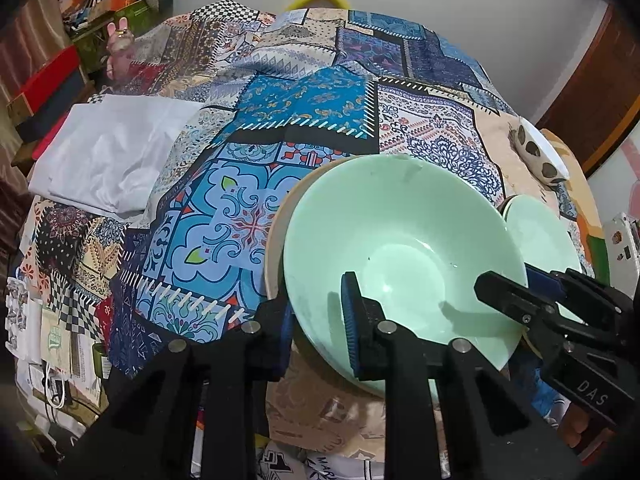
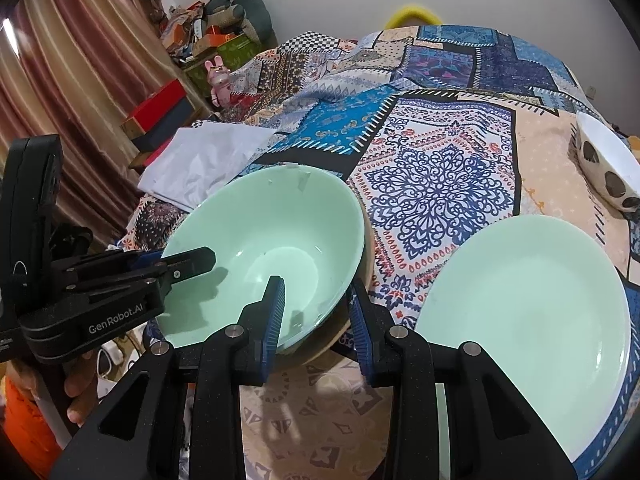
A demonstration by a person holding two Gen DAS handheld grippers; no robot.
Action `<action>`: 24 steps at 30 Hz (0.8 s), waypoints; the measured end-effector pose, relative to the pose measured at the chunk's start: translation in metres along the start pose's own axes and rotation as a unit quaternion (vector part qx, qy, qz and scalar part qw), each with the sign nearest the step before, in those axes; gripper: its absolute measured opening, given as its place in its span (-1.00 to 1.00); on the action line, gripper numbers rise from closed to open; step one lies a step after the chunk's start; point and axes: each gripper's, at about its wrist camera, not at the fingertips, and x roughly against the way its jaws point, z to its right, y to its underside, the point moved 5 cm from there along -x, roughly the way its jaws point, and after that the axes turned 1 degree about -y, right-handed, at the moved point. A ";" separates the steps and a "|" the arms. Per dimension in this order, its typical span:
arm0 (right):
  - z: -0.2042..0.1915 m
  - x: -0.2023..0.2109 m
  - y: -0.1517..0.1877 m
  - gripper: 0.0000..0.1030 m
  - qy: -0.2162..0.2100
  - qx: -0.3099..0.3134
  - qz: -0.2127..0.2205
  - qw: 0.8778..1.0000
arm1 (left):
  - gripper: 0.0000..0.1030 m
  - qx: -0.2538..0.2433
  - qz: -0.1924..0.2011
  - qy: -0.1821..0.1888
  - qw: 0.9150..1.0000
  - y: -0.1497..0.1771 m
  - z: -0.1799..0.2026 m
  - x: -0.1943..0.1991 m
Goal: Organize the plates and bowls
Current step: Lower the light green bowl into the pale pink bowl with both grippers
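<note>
Both grippers are clamped on the rim of the green bowl (image 1: pixel 400 240): the left gripper (image 1: pixel 320 320) on its left edge, the right gripper (image 2: pixel 316 316) on the opposite edge, one finger inside and one outside. The bowl sits nested in a beige bowl (image 1: pixel 276 232) on the patchwork cloth (image 1: pixel 280 120), so this looks like the stacking step, and next both need to let go evenly. Beside it lies the green plate (image 2: pixel 528 300), and farther off a spotted bowl (image 2: pixel 608 168).

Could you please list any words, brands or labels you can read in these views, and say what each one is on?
"GenRobot.AI": on the left gripper body, seen from the right wrist.
"DAS": on the right gripper body; further letters are cut off.
Print on papers at the bed's edge: too small to read.
</note>
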 end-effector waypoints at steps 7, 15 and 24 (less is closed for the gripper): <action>0.003 0.002 0.002 -0.41 0.009 0.009 0.000 1.000 | -0.62 -0.021 0.011 -0.031 0.999 0.000 0.005 -0.002; 0.001 0.015 0.001 -0.41 0.002 0.020 0.015 1.000 | -0.62 -0.037 0.023 -0.063 0.997 -0.003 0.007 0.007; 0.012 0.036 -0.003 -0.41 0.003 0.021 0.027 0.999 | -0.61 -0.022 0.056 -0.051 0.997 -0.016 0.009 0.042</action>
